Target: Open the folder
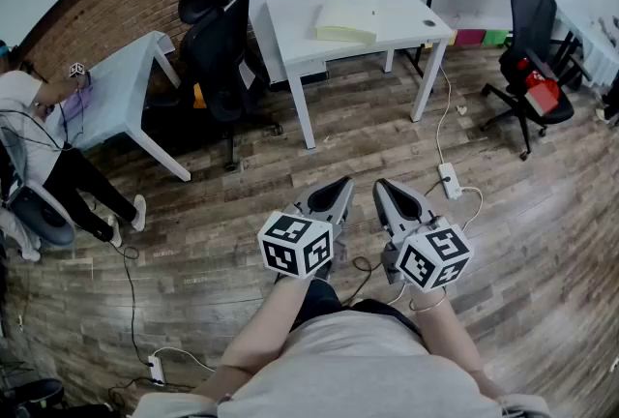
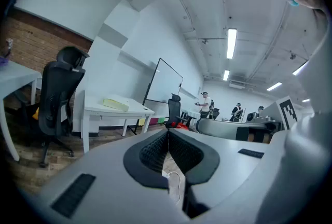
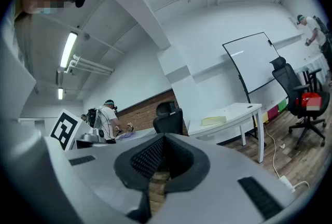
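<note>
- The left gripper (image 2: 167, 133) has its jaws pressed together with nothing between them; it is held out in front of the person, over the wooden floor (image 1: 290, 184).
- The right gripper (image 3: 162, 138) is closed too and holds nothing, just to the right of the left one.
- The folder (image 1: 346, 21), pale yellow, lies flat and shut on the white worktop (image 1: 411, 8) at the far side of the room, well apart from both grippers.
- A black office chair (image 1: 218, 48) stands just left of that worktop.
- A second black chair (image 1: 527, 39) stands far right, with a red thing (image 1: 543, 95) on its seat.
- A white power strip (image 1: 450, 180) lies on the floor near the right gripper.
</note>
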